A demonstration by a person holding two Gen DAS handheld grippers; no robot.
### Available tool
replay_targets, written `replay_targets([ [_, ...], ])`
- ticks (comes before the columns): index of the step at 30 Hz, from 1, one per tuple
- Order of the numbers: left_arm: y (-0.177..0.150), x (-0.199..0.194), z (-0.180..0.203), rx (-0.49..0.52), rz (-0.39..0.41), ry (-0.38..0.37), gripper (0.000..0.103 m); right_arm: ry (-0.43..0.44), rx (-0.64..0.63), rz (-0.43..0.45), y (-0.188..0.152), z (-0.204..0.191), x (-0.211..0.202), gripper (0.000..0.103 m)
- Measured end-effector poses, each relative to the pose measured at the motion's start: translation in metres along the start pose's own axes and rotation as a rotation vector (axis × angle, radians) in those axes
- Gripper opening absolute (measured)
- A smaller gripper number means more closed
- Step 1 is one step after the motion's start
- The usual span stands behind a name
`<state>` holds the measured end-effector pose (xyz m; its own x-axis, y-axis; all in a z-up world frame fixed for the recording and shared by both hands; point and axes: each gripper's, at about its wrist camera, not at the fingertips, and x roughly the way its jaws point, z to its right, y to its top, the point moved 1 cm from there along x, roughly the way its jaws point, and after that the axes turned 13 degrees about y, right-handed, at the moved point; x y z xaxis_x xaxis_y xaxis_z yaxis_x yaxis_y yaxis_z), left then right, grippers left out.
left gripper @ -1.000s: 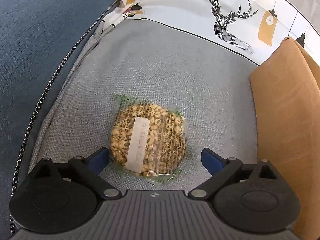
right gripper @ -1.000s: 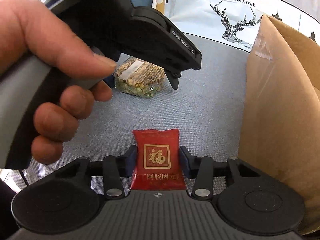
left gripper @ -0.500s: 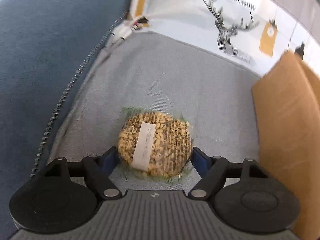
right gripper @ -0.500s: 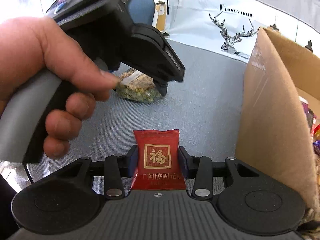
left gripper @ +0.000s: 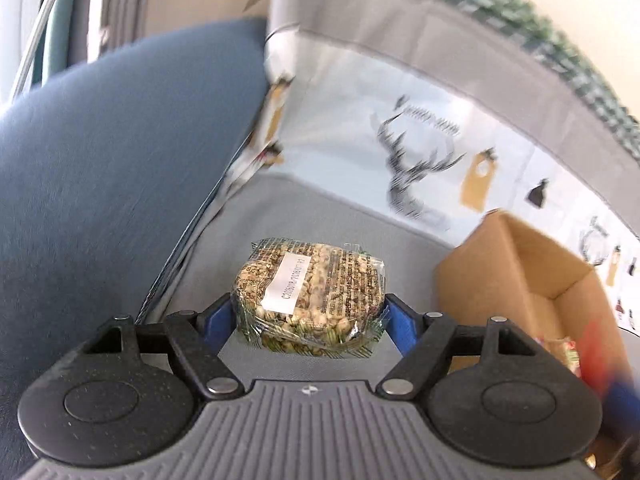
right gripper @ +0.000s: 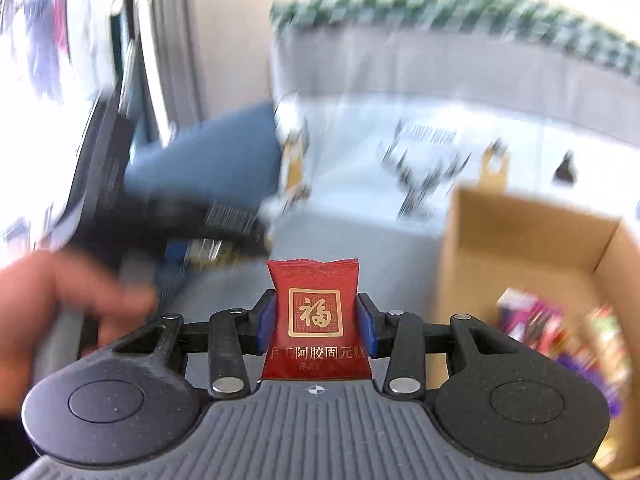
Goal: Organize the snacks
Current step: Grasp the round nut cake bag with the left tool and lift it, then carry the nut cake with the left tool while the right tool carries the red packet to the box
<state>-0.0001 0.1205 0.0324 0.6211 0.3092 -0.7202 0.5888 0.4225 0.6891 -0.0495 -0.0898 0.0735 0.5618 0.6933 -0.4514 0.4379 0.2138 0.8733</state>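
Observation:
My left gripper [left gripper: 310, 314] is shut on a clear packet of puffed grain cake [left gripper: 310, 298] with a white label, lifted off the grey sofa seat [left gripper: 320, 220]. My right gripper [right gripper: 316, 322] is shut on a small red sachet [right gripper: 316, 312] with a gold character, also raised. An open cardboard box [left gripper: 520, 276] stands to the right; in the right wrist view the box [right gripper: 520, 240] holds several coloured snack packs [right gripper: 560, 328]. The person's hand [right gripper: 60, 304] and the left gripper's body, blurred, fill the left of the right wrist view.
A blue cushion [left gripper: 112, 184] lies on the left. A white cloth with a deer print [left gripper: 416, 172] covers the sofa back behind the box. A grey wall with a green leafy top [right gripper: 460, 8] runs beyond it.
The left jaws closed on the grain cake packet and lifted it off the seat. The right gripper rose with the red sachet, and the box interior came into view.

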Motion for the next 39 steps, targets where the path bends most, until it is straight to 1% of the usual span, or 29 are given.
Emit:
replay_targets([
  [3,-0.002,-0.017,0.018,0.028,0.078,-0.033,0.082,-0.073,-0.018,0.104,0.025,0.030,-0.030,0.043],
  [5,-0.004,-0.025,0.032,0.050,0.113,-0.059,0.082,-0.144,-0.034,0.167,0.033,0.054,-0.045,0.043],
  [7,-0.006,-0.033,0.050,0.073,0.155,-0.092,0.082,-0.228,-0.025,0.211,0.032,0.083,-0.056,0.043],
  [10,-0.009,-0.045,0.075,0.105,0.222,-0.137,0.082,-0.304,0.061,0.234,0.016,0.121,-0.068,0.043],
  [12,-0.012,-0.051,0.092,0.115,0.254,-0.175,0.082,-0.334,0.114,0.199,0.005,0.142,-0.072,0.043],
  [14,-0.013,-0.054,0.109,0.123,0.276,-0.207,0.082,-0.348,0.154,0.201,0.004,0.157,-0.074,0.043],
  [18,-0.017,-0.052,0.140,0.135,0.287,-0.256,0.082,-0.383,0.117,0.206,0.001,0.168,-0.080,0.043],
  [25,-0.024,-0.051,0.182,0.149,0.285,-0.322,0.082,-0.412,0.118,0.200,-0.009,0.186,-0.092,0.043],
  [29,-0.032,-0.052,0.199,0.166,0.279,-0.356,0.082,-0.416,0.115,0.197,-0.008,0.189,-0.091,0.043],
  [35,-0.041,-0.063,0.216,0.215,0.322,-0.410,0.082,-0.405,0.100,0.202,-0.007,0.187,-0.088,0.043],
  [39,-0.045,-0.067,0.218,0.238,0.347,-0.429,0.082,-0.399,0.086,0.211,-0.006,0.184,-0.089,0.043],
])
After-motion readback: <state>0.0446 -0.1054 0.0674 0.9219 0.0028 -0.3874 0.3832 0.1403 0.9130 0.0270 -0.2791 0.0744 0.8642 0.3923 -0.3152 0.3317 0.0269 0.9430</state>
